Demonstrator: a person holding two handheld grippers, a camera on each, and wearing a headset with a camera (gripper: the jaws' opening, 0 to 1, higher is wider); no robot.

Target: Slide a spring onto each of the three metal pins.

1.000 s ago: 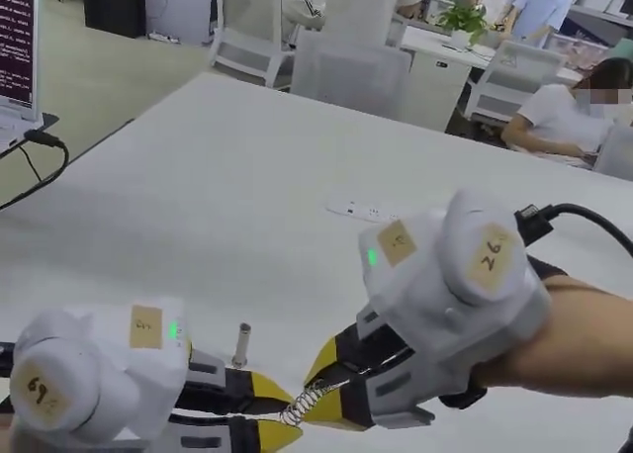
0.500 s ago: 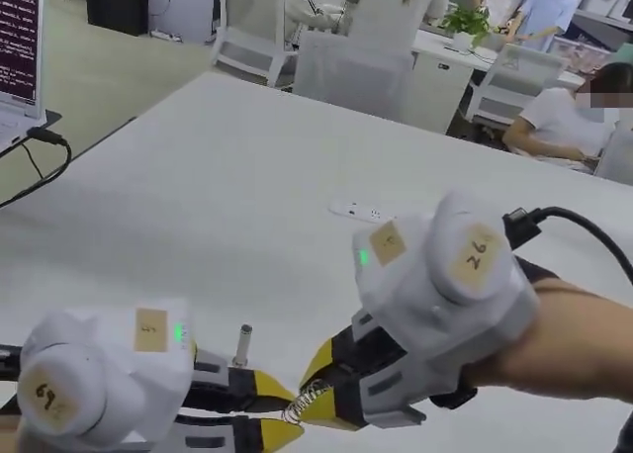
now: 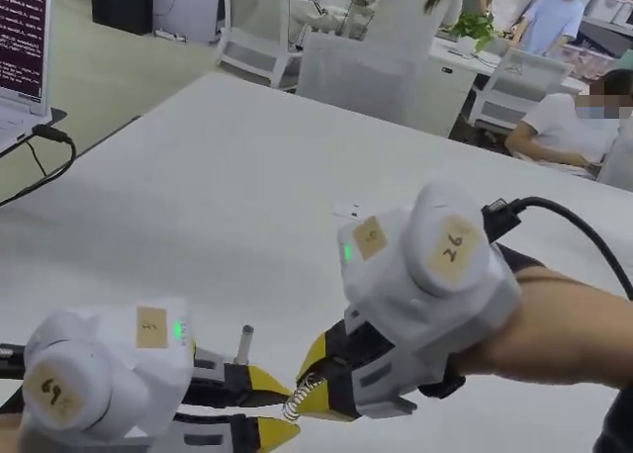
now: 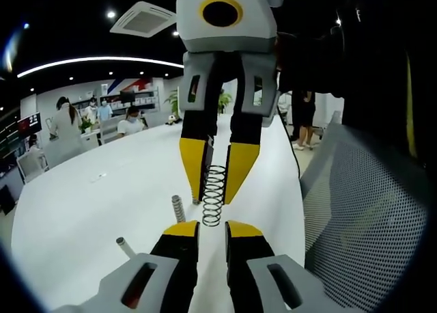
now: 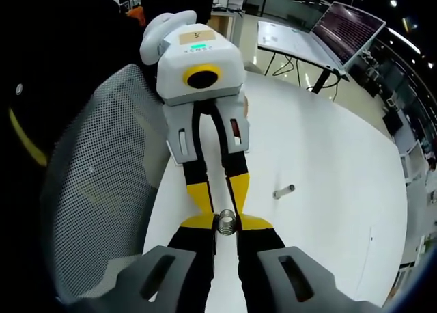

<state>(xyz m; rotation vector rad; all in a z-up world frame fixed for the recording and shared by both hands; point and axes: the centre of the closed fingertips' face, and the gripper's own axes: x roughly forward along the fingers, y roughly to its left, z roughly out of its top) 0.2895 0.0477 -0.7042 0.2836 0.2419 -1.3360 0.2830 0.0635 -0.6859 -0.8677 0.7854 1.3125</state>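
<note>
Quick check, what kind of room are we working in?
Probably an open-plan office or lab: a big white table, office chairs, a screen full of text, people seated at desks behind.

Left hand-held gripper (image 3: pixel 277 407) tagged "69" — right hand-held gripper (image 3: pixel 309 385) "26".

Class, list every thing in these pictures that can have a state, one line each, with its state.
right gripper: shut on the spring.
spring: clamped between the right gripper's jaws, free end at the left gripper's jaws.
left gripper: jaws narrowly apart; grip unclear.
bare pin: upright on the table, no spring on it.
ribbed pin: upright, seems to carry a spring already.
</note>
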